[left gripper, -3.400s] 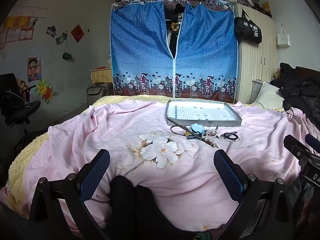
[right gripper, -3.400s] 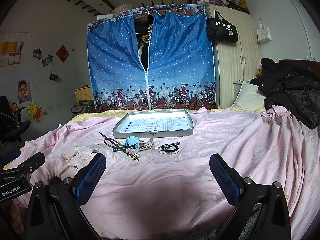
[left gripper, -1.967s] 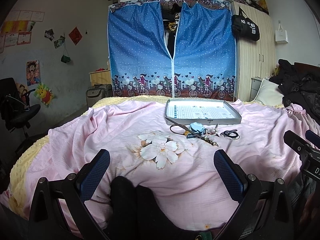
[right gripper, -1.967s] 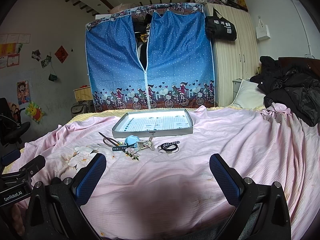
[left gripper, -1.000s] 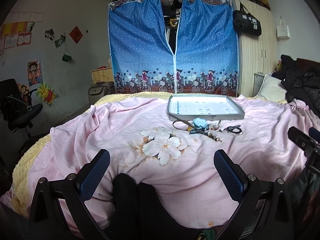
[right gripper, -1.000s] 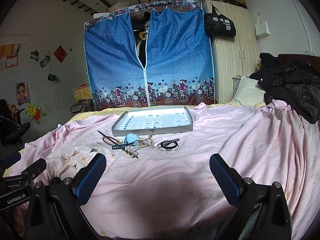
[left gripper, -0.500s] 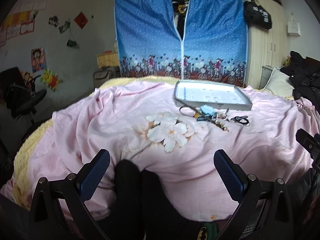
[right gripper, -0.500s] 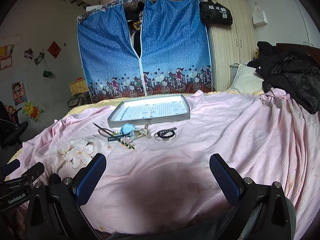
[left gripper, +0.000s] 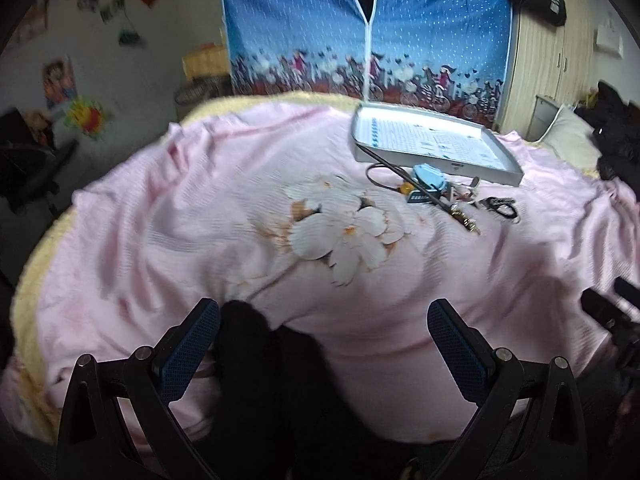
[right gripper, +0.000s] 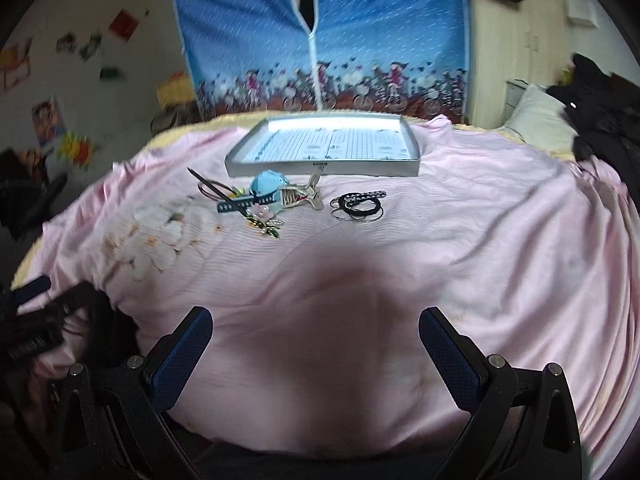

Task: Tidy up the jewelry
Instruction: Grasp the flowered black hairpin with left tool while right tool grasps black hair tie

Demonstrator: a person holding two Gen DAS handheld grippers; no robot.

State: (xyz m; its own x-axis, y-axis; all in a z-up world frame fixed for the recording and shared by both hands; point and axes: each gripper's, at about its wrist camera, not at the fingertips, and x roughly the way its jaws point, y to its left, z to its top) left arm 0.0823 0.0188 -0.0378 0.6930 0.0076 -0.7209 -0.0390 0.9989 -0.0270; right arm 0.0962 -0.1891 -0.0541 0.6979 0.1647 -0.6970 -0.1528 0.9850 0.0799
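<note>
Both claws spread wide, holding nothing: left claw (left gripper: 324, 344) and right claw (right gripper: 316, 354) hover over the near edge of the bed, blue textured pads on black fingers. Nothing stands between them and the jewelry. Pink sheet (right gripper: 460, 240), finely ribbed and wrinkled, white flower print (left gripper: 340, 228) on it. Shallow grey rectangular tray (right gripper: 322, 168) lies flat at the far side, printed grid inside. Just in front of the tray, a loose cluster: light-blue round piece (right gripper: 268, 184), toothed beige hair claw clip (right gripper: 300, 196), pink flower brooch (right gripper: 264, 216), thin black hair ties (right gripper: 358, 206) (looped, slightly apart to the right). Blue dotted fabric wardrobe (right gripper: 320, 40) behind; dark clothes (right gripper: 600, 120) heaped at right.
</note>
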